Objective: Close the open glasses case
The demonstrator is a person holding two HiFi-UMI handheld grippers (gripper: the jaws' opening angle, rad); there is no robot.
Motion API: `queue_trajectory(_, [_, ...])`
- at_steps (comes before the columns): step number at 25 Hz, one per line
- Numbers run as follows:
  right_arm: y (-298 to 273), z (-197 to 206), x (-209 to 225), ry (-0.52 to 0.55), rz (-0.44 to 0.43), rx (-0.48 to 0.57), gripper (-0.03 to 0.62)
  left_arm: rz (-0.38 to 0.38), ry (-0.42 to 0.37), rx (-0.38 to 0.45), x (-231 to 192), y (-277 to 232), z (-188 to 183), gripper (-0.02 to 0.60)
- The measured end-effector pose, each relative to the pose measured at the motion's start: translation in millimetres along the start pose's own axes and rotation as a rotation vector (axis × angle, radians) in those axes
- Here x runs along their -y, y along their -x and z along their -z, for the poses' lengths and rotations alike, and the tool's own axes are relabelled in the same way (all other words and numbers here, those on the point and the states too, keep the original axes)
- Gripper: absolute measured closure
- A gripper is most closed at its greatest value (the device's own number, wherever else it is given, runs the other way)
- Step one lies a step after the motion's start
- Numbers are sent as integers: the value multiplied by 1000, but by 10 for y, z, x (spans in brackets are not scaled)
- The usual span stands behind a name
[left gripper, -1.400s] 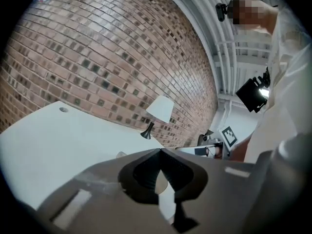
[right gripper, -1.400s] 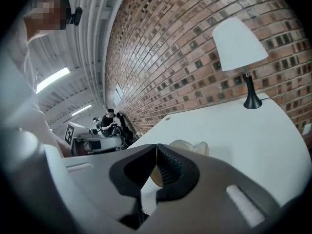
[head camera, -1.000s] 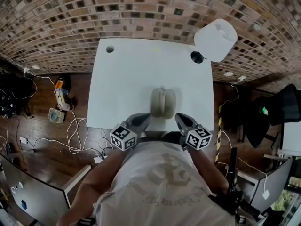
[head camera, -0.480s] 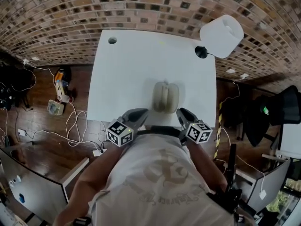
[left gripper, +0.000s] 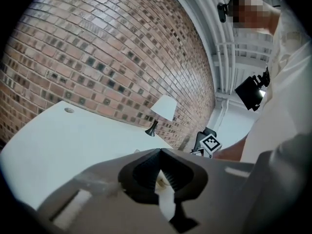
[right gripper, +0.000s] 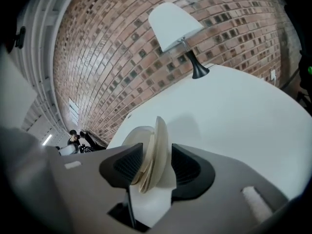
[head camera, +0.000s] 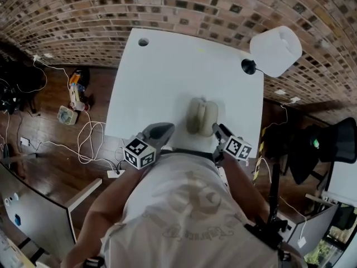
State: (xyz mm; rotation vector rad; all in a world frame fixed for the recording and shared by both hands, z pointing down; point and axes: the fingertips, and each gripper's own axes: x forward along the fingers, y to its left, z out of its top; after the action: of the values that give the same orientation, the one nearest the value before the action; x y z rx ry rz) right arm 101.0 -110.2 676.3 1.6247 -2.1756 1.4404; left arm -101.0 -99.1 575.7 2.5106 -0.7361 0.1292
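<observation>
1. Low in the head view, just right of centre: beige glasses case (head camera: pixel 202 116) lying on the white worktop (head camera: pixel 167 77), close to the worktop's lower edge. Two rounded halves side by side, a groove between them.
2. Just beside the case's lower right corner: tip of the right gripper (head camera: pixel 218 129), its marker cube (head camera: pixel 240 148) further toward the bottom right.
3. In the right gripper view: right gripper (right gripper: pixel 157 151) spread, jaws having just been opening. Between the pads, the glasses case (right gripper: pixel 144 133), with one thin rim upright in mid-gap and a rounded shell bulging to its left. Pale gap between rim and right-hand pad; contact on the left-hand pad's side impossible to tell. Broad white worktop (right gripper: pixel 234 116) beyond.
4. At the case's lower left and apart from it: left gripper (head camera: pixel 165 128), over the worktop's lower edge, with a marker cube (head camera: pixel 139 152) of its own below.
5. In the left gripper view: left gripper (left gripper: pixel 158 152) pressed together at the tips, pinching nothing. Bare worktop (left gripper: pixel 73 135) beyond, and at centre right the other gripper's marker cube (left gripper: pixel 209 143).
6. At the worktop's upper right corner in the head view: lamp (head camera: pixel 276 50) with white shade and black foot, well apart from the case. Same lamp (right gripper: pixel 173 23) at top centre of the right gripper view, and lamp (left gripper: pixel 163 108) again, small, in mid-frame of the left gripper view.
7. Along the top of the head view, brick wall (head camera: pixel 223 10); at left, wooden floor (head camera: pixel 50 172) with loose cables; across the bottom, a person's white shirt (head camera: pixel 189 216).
</observation>
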Motion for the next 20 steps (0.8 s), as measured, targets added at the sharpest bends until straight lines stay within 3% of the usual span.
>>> queue_trajectory(6, [-190,130,-1,-85,-54,-52,404,-45,17,10,-118,87,-22,575])
queue_trajectory(10, [-261,219,10,-144,-82,-90,417,-33,10,2,-108,23,-35,576])
queue_trajectory(12, [-266,234,23,-172,-80,-93,473,-28,9,-3,-104,-6,-33,576])
queue_trajectory(20, [-156,36,130,-170,-48,-68,471,-14,14,-1,-97,-108,-56,577])
